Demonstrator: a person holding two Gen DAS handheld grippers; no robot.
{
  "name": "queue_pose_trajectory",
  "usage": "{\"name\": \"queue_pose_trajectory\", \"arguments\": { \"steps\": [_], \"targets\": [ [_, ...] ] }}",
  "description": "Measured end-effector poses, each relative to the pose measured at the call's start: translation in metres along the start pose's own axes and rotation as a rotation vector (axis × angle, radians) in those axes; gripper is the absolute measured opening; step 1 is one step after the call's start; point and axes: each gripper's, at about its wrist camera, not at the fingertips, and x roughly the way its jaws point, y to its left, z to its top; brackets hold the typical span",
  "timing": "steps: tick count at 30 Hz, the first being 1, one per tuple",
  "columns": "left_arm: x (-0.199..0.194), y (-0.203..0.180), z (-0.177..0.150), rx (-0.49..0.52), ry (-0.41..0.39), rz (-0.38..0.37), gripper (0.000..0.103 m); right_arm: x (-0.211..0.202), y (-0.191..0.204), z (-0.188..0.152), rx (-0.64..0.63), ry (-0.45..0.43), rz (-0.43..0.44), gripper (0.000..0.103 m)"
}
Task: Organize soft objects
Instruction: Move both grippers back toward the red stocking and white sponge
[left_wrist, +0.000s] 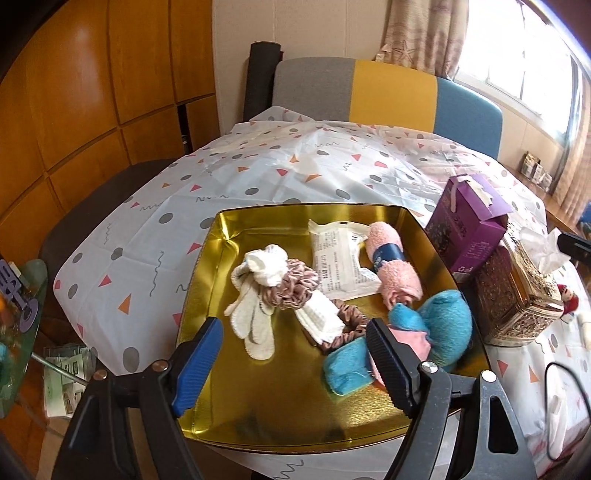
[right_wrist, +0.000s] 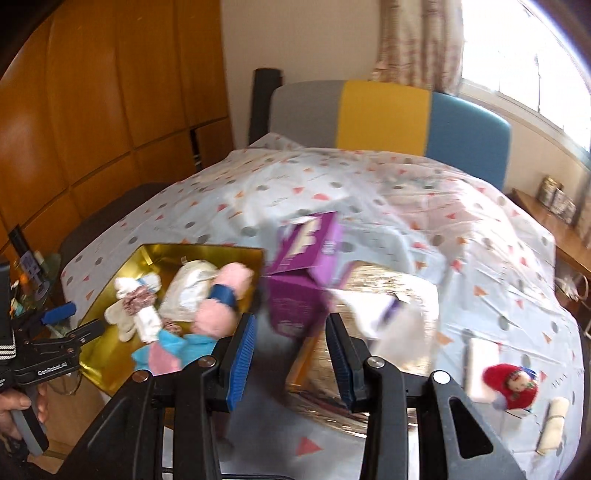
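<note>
The left tongs (left_wrist: 291, 354) hang spread and empty over the near part of a shallow gold metal tray (left_wrist: 207, 258) on the tabletop, which is draped in a white cloth with grey dots and pink triangles (left_wrist: 155, 236). Inside the tray lie the soft things — a white knitted glove (left_wrist: 251, 317), a dusty-pink satin scrunchie (left_wrist: 295, 286), a rolled pink towel with a navy band (left_wrist: 391, 266), a flat white packet (left_wrist: 332, 262) and a blue-and-pink plush toy (left_wrist: 439, 325). Just right of the tray stand a purple cardboard box (left_wrist: 465, 225) and an ornate gold tissue box (left_wrist: 517, 295). The right tongs (right_wrist: 290, 350) are also spread, gripping nothing, above the tissue box — that view is blurred. A red stuffed doll (right_wrist: 511, 386) sits on the cloth further right.
</note>
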Motion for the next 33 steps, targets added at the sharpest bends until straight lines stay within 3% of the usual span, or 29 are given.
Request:
{"name": "queue_pose_trajectory", "arguments": {
  "steps": [10, 23, 33],
  "targets": [
    [-0.004, -0.023, 0.003, 0.053, -0.007, -0.024, 0.082, -0.022, -0.089, -0.016, 0.185, -0.004, -0.143, 0.039],
    [-0.013, -0.059, 0.007, 0.15, -0.03, -0.067, 0.082, -0.036, -0.171, -0.059, 0.358, 0.028, -0.288, 0.039],
    [-0.017, -0.095, 0.007, 0.234, -0.032, -0.113, 0.082, -0.053, -0.245, -0.097, 0.519, -0.029, -0.444, 0.039]
  ]
}}
